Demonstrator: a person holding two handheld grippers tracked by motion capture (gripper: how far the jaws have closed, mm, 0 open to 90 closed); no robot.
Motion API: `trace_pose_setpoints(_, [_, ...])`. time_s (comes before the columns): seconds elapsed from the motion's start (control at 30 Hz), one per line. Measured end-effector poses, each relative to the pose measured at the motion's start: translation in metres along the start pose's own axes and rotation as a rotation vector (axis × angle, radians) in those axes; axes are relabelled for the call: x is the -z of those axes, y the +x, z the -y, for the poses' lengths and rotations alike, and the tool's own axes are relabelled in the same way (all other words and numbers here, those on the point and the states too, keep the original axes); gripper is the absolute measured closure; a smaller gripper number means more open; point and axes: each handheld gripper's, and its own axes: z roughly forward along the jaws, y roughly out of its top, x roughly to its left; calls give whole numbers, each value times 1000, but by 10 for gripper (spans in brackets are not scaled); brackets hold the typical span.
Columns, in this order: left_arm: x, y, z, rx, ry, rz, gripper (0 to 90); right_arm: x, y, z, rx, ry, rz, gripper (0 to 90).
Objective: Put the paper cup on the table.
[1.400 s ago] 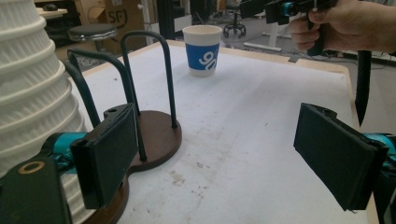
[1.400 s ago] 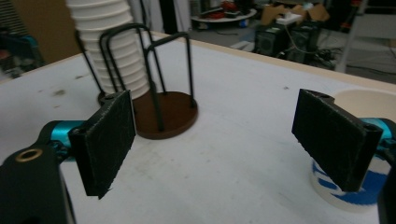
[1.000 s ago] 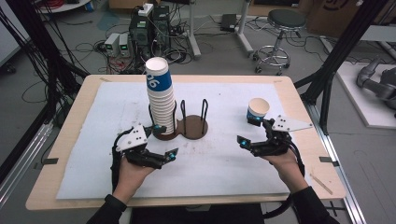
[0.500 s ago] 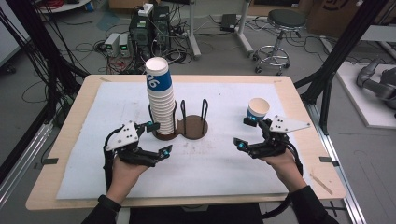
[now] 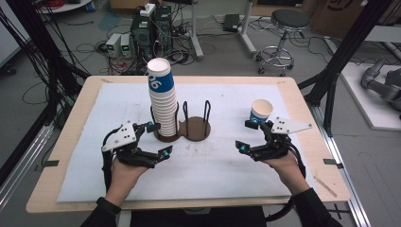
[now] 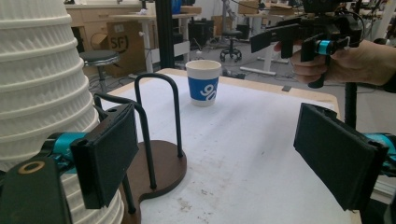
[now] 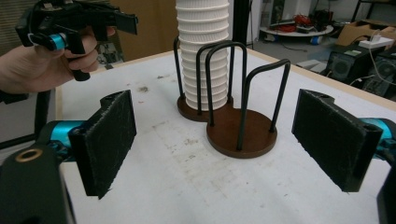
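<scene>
Left gripper [image 5: 156, 140] stands released, jaws parted with nothing between them, hovering just beside the foot of the cup stack [image 5: 163, 101] on its near-left side. That stack sits upright in the left ring of the dark wooden holder [image 5: 196, 128], near the middle of the table [image 5: 66, 156] and somewhat toward the far edge; the holder's right ring is vacant. In the left gripper view, one pad [image 6: 109, 151] sits close to the ribbed cup wall without touching it.

Judgement: the step in hand appears to be taking a cup from the stack. To do it well, the left gripper should approach level, straddle a single ribbed wall squarely, and close only enough to hold, since paper walls crush easily. Lifting straight up between the wire loops should avoid tipping the tall stack.

A single cup [image 5: 261, 111] stands upright toward the far-right corner, well apart from the holder. Right gripper [image 5: 250, 136] hovers just beside it on the near side, likewise released and empty.
</scene>
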Motion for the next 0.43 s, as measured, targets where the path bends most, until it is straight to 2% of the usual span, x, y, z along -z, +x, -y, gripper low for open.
trace_pose_setpoints(0.43, [-1,3,3,11,18,-7,137,-1,-1,1,5,7,-5,141])
